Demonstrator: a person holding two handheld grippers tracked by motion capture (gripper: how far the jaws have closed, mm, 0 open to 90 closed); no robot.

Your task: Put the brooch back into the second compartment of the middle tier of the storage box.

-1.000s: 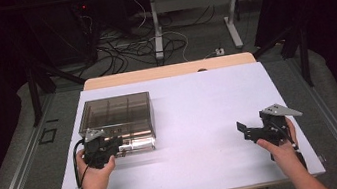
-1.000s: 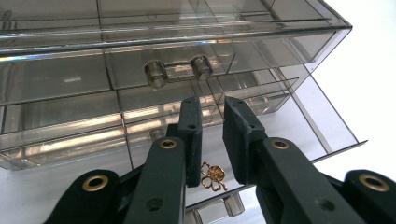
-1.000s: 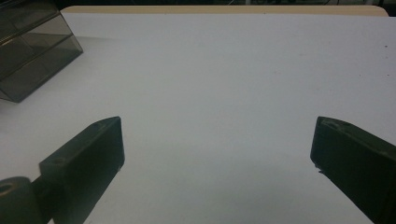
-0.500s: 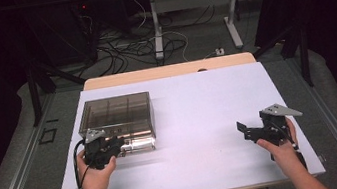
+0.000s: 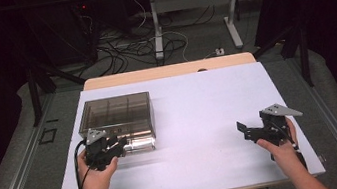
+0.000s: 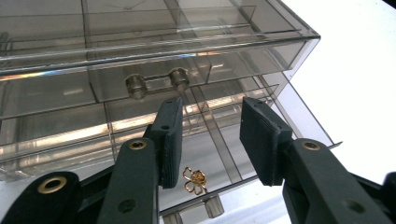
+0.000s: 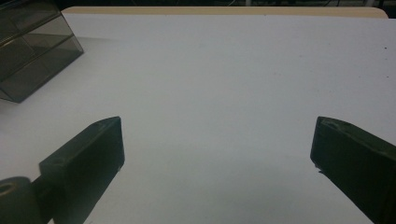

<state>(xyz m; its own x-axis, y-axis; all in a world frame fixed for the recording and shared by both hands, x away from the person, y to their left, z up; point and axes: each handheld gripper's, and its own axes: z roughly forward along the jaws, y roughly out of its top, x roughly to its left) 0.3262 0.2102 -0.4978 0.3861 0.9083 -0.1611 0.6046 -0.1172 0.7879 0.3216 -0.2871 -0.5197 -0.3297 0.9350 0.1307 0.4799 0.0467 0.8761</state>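
left gripper had just been opening, nothing between its jaws, over the pulled-out drawer of the box; right gripper hung open.

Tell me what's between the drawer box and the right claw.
Nothing: in the high view, bare white table separates the drawer box from the right claw.

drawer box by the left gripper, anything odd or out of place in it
One thing: the bottom drawer of the smoky clear drawer box is pulled out while the drawer above stays shut. A small gold flower-shaped trinket lies loose inside it. The left gripper jaws have just been opening, nothing between them.
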